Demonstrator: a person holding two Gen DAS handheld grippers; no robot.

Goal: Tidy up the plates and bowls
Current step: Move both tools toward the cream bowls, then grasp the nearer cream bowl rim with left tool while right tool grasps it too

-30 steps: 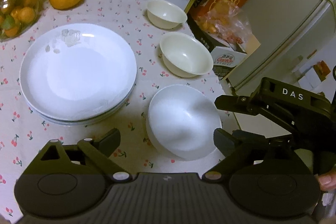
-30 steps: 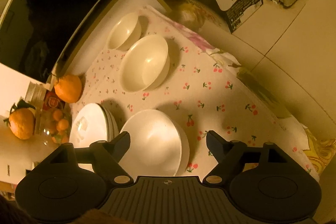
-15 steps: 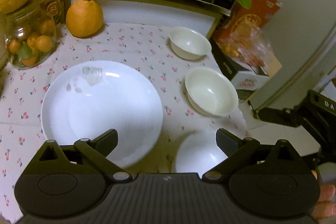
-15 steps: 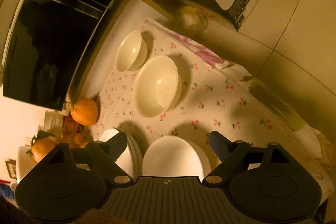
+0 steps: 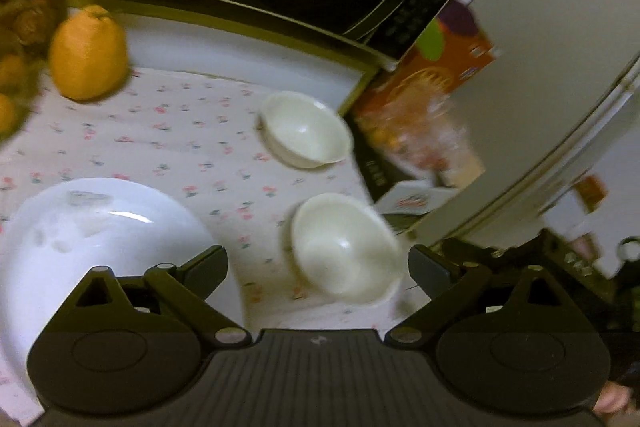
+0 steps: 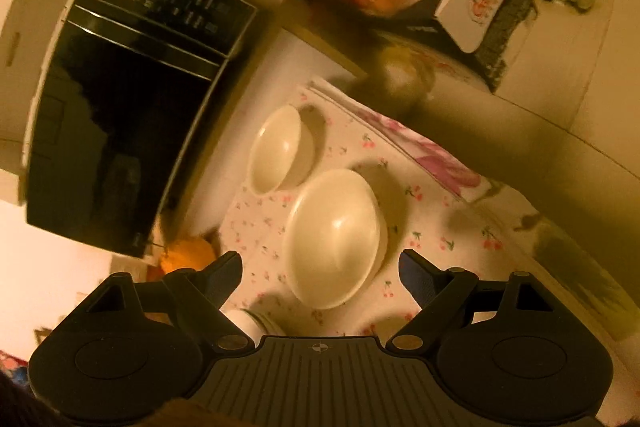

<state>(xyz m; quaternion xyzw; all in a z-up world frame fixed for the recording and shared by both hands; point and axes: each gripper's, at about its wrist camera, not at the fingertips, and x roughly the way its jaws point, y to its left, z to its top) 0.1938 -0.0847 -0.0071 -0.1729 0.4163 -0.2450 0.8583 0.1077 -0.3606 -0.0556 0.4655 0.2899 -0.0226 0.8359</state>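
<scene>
Closing slightly yet gripping nothing, the left gripper (image 5: pixel 318 265) frames the medium bowl (image 5: pixel 346 249) on the cherry-print tablecloth (image 5: pixel 168 143); right gripper (image 6: pixel 320 269) gapes empty — glazed rims could slip, or both grippers collide.

A big white plate (image 5: pixel 92 247) lies flat on the tabletop (image 5: pixel 180 143), which has a cloth with little cherries on it. Two cream bowls stand right way up and empty beside the plate: a bigger bowl (image 5: pixel 346 251) near the front, and a smaller bowl (image 5: pixel 306 135) farther back, apart from it.
</scene>
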